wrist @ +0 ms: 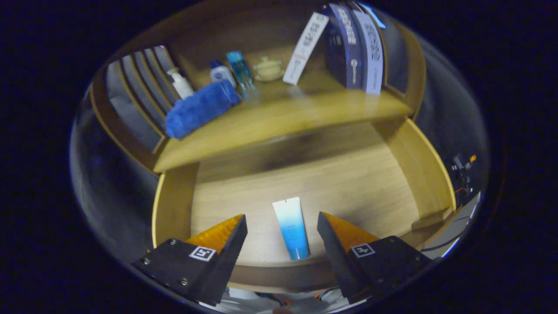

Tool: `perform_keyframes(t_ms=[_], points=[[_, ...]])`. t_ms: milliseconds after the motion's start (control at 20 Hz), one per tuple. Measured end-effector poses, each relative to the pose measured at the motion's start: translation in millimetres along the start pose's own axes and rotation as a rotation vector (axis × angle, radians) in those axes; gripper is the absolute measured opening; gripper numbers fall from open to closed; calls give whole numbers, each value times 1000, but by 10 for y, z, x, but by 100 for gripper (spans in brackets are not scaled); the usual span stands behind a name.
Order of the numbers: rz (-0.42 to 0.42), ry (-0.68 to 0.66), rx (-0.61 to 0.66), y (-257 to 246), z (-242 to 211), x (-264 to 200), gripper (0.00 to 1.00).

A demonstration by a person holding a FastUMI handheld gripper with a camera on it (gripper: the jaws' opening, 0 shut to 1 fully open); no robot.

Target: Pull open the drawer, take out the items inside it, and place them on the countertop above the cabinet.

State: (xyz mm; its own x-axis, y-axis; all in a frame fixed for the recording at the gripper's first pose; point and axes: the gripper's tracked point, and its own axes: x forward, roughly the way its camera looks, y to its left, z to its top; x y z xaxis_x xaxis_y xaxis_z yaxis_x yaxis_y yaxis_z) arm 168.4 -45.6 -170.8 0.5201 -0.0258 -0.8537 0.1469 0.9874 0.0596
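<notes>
Hovering over drawer [174, 205], pulled open | gripper [282, 226] fingers spread, grasping nothing | tube [291, 229] on drawer floor between fingers, not yet lifted | countertop [279, 122] beyond drawer awaits tube

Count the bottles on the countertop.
3, standing behind the blue towel: white pump bottle, white bottle with blue cap, blue bottle. The towel may hide more. Gripper open.
</notes>
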Motion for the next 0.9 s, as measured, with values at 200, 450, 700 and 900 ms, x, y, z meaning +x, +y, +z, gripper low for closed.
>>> perform_keyframes(t_ms=[200,450,700,900], points=[[-89,119,-87,-91,-166,420,91],[-84,170,-70,-113,-264,687,52],[9,7,-32,43,-12,502,43],[68,-160,-69,123,113,302,43]])
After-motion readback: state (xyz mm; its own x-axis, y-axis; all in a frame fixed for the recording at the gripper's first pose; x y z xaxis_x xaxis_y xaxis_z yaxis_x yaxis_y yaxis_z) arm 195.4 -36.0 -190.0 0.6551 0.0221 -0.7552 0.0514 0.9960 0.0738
